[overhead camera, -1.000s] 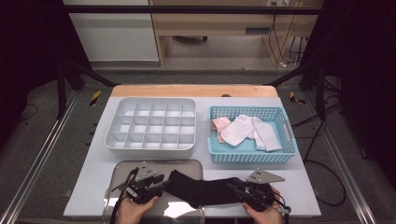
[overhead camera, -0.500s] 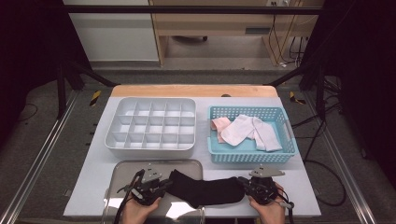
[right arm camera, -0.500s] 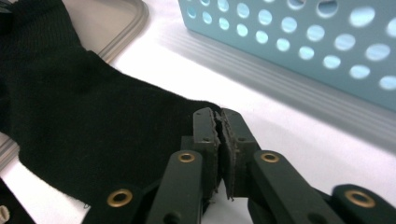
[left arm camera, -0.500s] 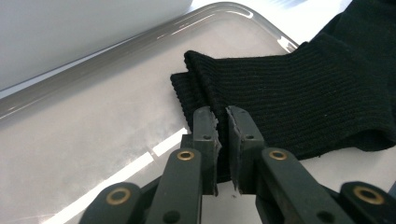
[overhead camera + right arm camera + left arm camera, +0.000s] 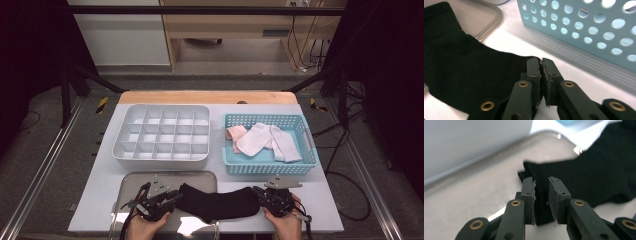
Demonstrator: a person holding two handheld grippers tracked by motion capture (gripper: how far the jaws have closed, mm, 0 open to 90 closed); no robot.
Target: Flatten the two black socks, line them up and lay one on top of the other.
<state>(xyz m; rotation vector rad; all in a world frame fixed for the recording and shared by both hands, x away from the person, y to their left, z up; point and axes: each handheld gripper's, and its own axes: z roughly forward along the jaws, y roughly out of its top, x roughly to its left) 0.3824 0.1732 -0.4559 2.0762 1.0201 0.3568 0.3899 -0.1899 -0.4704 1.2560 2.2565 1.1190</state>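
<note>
A black sock [image 5: 220, 204] lies stretched between my two grippers at the table's front, its left end on a metal tray [image 5: 131, 181]. My left gripper [image 5: 175, 197] points right at the sock's cuff. In the left gripper view, the jaws [image 5: 541, 181] stand a little apart with the sock [image 5: 586, 170] between them; they have just been opening. My right gripper [image 5: 257, 195] points left at the other end. In the right gripper view, its jaws [image 5: 541, 61] pinch the sock's [image 5: 461, 67] edge, having just eased open slightly.
A white compartment organizer [image 5: 160, 159] sits behind the tray. To its right, a blue perforated basket [image 5: 270, 167] holds white socks [image 5: 260, 140] and a pink one [image 5: 234, 134]. The basket wall [image 5: 586, 30] stands close beyond the right jaws.
The sock, slanted and slightly raised a second ago, now lies flatter and straighter between the grippers. Both hands have stayed nearly where they were.
</note>
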